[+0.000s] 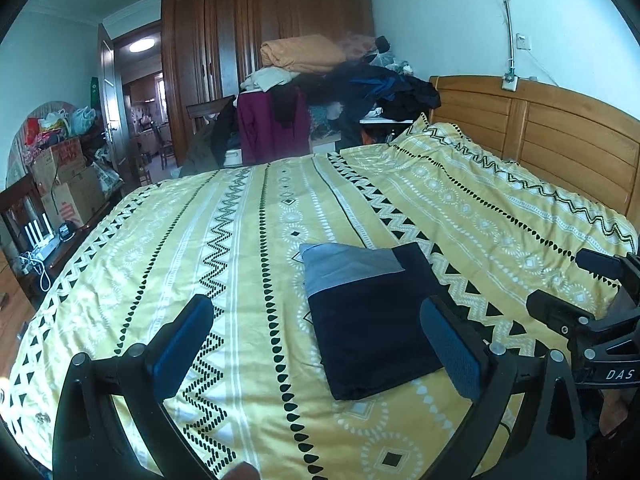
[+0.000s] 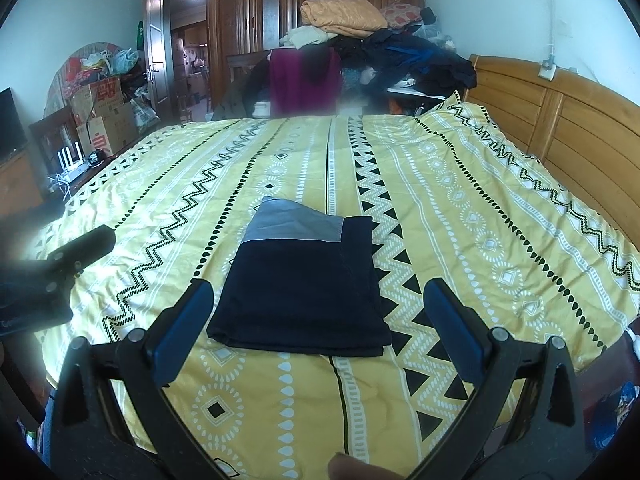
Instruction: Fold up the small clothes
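Nearest to me, my left hand-held gripper (image 1: 316, 344) hangs over the bed with its blue-padded fingers (image 1: 182, 338) spread wide apart, grasping nothing. My right hand-held gripper (image 2: 314, 322) is likewise released, its blue pads well apart and empty. From the left wrist view I see the right one at the far right edge; from the right wrist view the left one shows blurred at the left edge.

Between and just beyond the fingers lies the folded dark navy cloth garment with a grey panel at its far end (image 2: 302, 280). It rests flat as a neat rectangle on the yellow bedspread patterned with black and white zigzags and triangles (image 2: 460, 208), near the bed's near edge. Neither gripper touches it.

Farther off, a light wooden slatted headboard (image 1: 560, 136) runs along the right. Beyond the bed's far side sits a heap of mixed clothing topped by a folded orange blanket (image 1: 302, 54), in front of a tall dark wooden wardrobe (image 1: 224, 40). Stacked cardboard boxes (image 1: 68, 184) stand at far left beside an open doorway.
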Demonstrator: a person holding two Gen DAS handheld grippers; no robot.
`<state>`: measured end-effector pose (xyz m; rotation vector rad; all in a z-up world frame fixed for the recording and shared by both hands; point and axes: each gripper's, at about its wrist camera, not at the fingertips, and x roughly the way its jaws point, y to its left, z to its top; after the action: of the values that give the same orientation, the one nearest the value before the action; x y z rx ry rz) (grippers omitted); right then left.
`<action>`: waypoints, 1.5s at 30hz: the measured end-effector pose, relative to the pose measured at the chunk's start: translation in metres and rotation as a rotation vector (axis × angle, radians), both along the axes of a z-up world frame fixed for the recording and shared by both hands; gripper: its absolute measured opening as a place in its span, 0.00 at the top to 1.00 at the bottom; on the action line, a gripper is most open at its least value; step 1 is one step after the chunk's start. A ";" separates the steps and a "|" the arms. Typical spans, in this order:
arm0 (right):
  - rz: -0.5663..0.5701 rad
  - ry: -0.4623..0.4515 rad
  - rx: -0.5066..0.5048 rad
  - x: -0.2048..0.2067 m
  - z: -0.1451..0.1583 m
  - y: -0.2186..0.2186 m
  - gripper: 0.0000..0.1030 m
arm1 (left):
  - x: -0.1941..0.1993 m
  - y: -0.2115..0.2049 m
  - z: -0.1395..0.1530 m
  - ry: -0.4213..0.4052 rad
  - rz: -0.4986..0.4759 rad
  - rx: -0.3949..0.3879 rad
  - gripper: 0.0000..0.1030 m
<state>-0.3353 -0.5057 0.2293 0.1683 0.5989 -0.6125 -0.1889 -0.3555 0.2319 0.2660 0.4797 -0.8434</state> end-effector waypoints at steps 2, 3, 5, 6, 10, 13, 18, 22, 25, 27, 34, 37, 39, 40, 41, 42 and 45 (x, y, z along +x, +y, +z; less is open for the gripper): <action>-0.002 0.001 0.001 0.000 0.000 0.000 0.00 | 0.002 0.002 -0.001 0.003 0.005 0.000 0.00; -0.004 0.001 0.003 0.000 0.000 0.000 0.00 | 0.003 0.002 -0.002 0.002 0.007 0.002 0.00; -0.008 0.001 0.006 -0.001 -0.001 0.000 0.00 | 0.004 0.003 -0.002 0.004 0.012 0.002 0.00; -0.010 0.001 0.009 -0.001 -0.002 0.001 0.00 | 0.004 0.004 -0.001 0.000 0.015 0.001 0.00; -0.005 0.010 0.014 0.001 -0.005 0.002 0.00 | 0.003 0.004 -0.002 -0.022 0.023 0.012 0.00; -0.001 0.013 0.010 0.002 -0.004 0.004 0.00 | 0.006 0.005 -0.003 -0.016 0.030 0.017 0.00; -0.002 0.012 0.007 0.003 -0.004 0.005 0.00 | 0.012 0.010 -0.008 -0.014 0.045 0.024 0.00; 0.000 0.016 0.023 0.003 -0.005 0.004 0.00 | 0.014 0.011 -0.012 -0.007 0.045 0.029 0.00; 0.000 0.018 0.025 0.004 -0.005 0.003 0.00 | 0.013 0.010 -0.014 0.003 0.038 0.031 0.00; 0.004 0.022 0.037 0.006 -0.006 0.001 0.00 | 0.010 0.009 -0.014 -0.003 0.034 0.028 0.00; 0.017 0.023 0.052 0.008 -0.009 -0.001 0.00 | 0.006 0.007 -0.011 -0.002 0.016 0.012 0.00; 0.019 0.018 0.057 0.007 -0.009 -0.002 0.00 | 0.006 0.007 -0.010 -0.002 0.015 0.011 0.00; 0.019 0.016 0.067 0.007 -0.011 -0.004 0.00 | 0.006 0.007 -0.010 -0.002 0.014 0.011 0.00; 0.019 0.016 0.075 0.008 -0.012 -0.005 0.00 | 0.006 0.006 -0.011 0.000 0.013 0.012 0.00; 0.020 0.014 0.083 0.007 -0.013 -0.006 0.00 | 0.007 0.006 -0.011 0.003 0.012 0.013 0.00; 0.021 0.013 0.091 0.007 -0.014 -0.007 0.00 | 0.007 0.006 -0.012 0.009 0.010 0.014 0.00; 0.024 0.007 0.106 0.006 -0.015 -0.008 0.00 | 0.008 0.005 -0.014 0.019 0.006 0.014 0.00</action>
<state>-0.3290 -0.5138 0.2143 0.2579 0.6394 -0.5591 -0.1807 -0.3503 0.2182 0.2699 0.5043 -0.8380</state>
